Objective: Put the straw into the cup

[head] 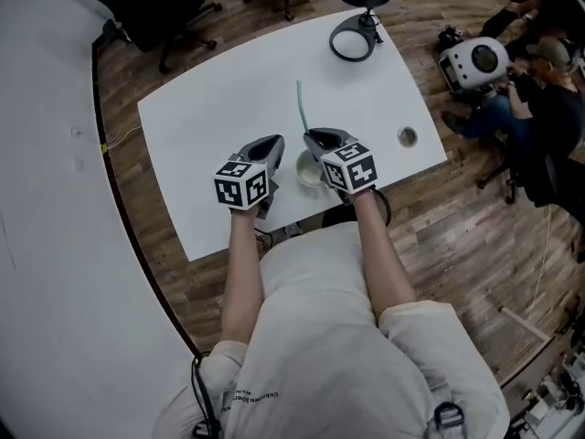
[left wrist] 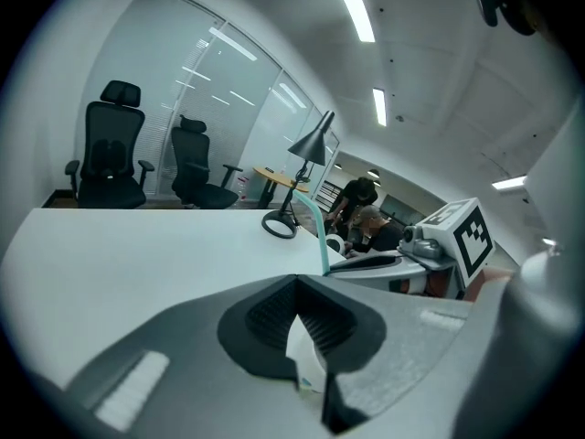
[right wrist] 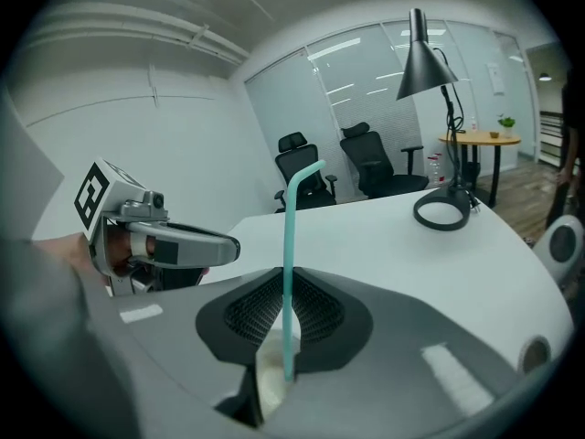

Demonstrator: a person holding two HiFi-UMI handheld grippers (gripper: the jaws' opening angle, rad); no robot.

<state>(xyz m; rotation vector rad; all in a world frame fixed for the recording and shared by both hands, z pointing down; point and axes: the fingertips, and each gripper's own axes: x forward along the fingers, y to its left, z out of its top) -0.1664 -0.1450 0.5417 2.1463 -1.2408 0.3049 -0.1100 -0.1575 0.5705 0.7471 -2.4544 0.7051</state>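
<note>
A teal straw stands nearly upright, pinched in my right gripper, which is shut on it. In the right gripper view the straw passes between the ribbed pads, and its lower end dips toward the pale cup showing below the jaws. The white cup stands on the table near the front edge, just under the right gripper and right of my left gripper. The left gripper is shut on a white paper scrap, maybe a wrapper.
A black desk lamp with a ring base stands at the table's far edge. A round cable hole lies at the right. Office chairs stand behind the table. Seated people and a white device are to the right.
</note>
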